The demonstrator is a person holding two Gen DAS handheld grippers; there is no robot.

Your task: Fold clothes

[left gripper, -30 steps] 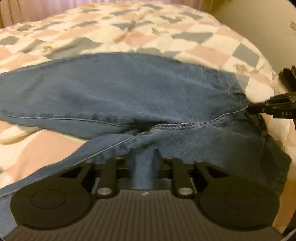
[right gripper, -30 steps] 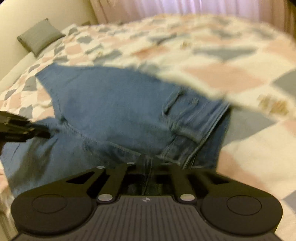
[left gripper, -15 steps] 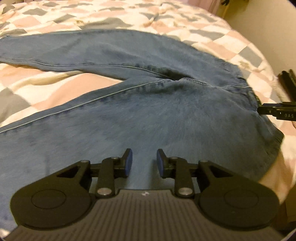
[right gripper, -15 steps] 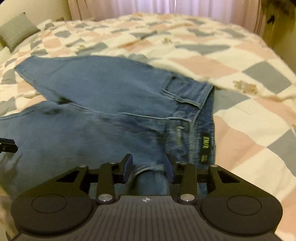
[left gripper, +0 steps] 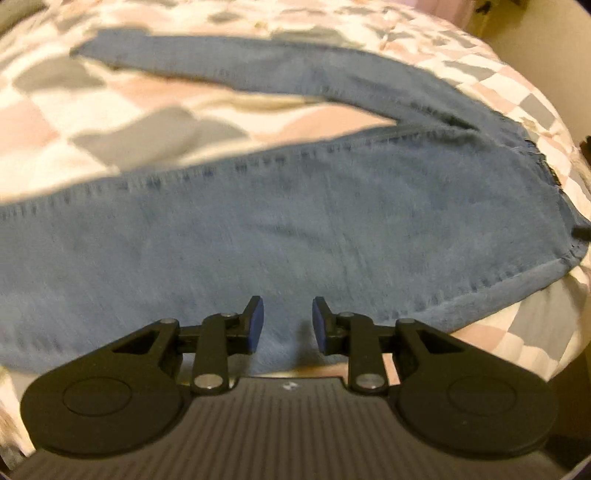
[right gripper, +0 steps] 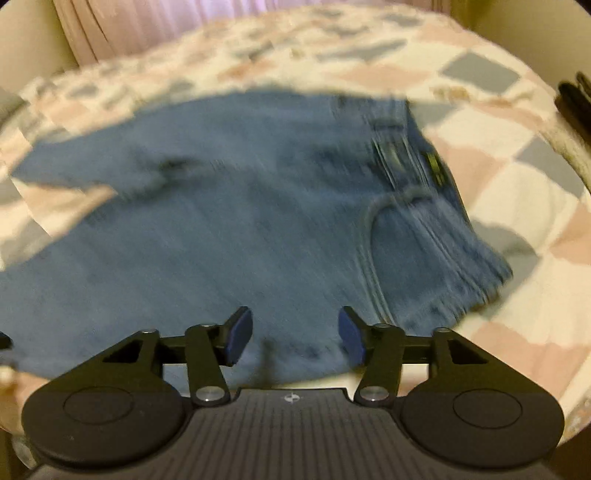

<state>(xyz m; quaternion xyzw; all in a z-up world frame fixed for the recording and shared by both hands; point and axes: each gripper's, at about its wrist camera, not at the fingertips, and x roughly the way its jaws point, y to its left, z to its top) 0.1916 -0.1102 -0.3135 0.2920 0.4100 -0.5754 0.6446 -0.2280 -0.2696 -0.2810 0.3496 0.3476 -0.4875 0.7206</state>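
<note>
The blue jeans (left gripper: 295,221) lie flat on the checkered bed (left gripper: 110,110). Their long way runs left to right, with the legs spread to the left and the waist to the right. The left gripper (left gripper: 287,325) is over the near leg. The right gripper (right gripper: 295,334) is nearer the waist. Both have their fingers wide apart, holding nothing, with denim just ahead of them.

One pair of blue jeans (left gripper: 295,229), two legs: near leg (left gripper: 110,258), far leg (left gripper: 221,66). One waistband label (right gripper: 433,167), one curved front pocket (right gripper: 373,236). One bed with one checked quilt (left gripper: 110,122). One curtain (right gripper: 147,26) behind bed. Two claws: left claw (left gripper: 287,324), right claw (right gripper: 295,336), each with two blue-padded fingers, gap between them, nothing held.
</note>
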